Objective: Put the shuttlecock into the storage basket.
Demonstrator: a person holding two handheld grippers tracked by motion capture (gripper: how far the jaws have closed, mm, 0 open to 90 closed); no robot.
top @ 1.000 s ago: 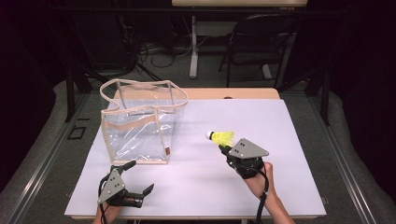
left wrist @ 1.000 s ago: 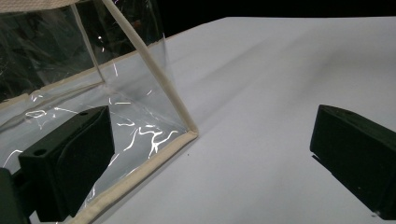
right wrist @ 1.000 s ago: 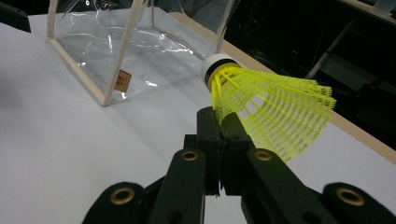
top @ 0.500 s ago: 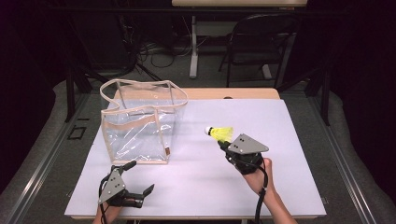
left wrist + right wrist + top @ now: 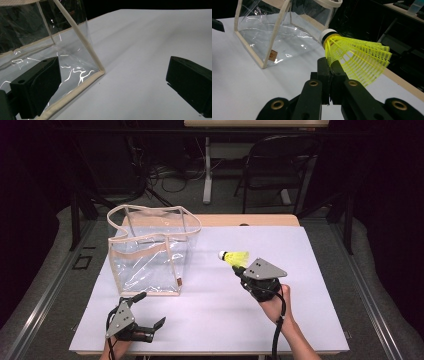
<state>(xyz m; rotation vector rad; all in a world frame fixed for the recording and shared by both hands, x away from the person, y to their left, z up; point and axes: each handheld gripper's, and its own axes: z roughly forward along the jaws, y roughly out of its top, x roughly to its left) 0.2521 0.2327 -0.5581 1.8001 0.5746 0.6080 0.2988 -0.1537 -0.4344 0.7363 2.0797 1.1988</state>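
A yellow mesh shuttlecock (image 5: 235,257) with a white cork tip hangs above the white table (image 5: 210,325), right of centre. My right gripper (image 5: 239,269) is shut on the rim of its skirt, cork pointing toward the bag. In the right gripper view the shuttlecock (image 5: 357,60) fans out to the right of the closed right gripper (image 5: 329,63). A clear plastic bag (image 5: 150,250) with beige trim stands upright and open-topped at the left. My left gripper (image 5: 149,310) rests open by the front edge, near the bag's front corner (image 5: 100,71), with nothing between its jaws.
A dark folding chair (image 5: 280,165) and a desk leg (image 5: 207,170) stand beyond the table's far wooden edge (image 5: 250,220). Cables lie on the floor behind the bag. A cable trails from the right gripper down the person's forearm (image 5: 290,330).
My right gripper has carried the shuttlecock slightly up and farther from the person. The left gripper and the bag have stayed where they were.
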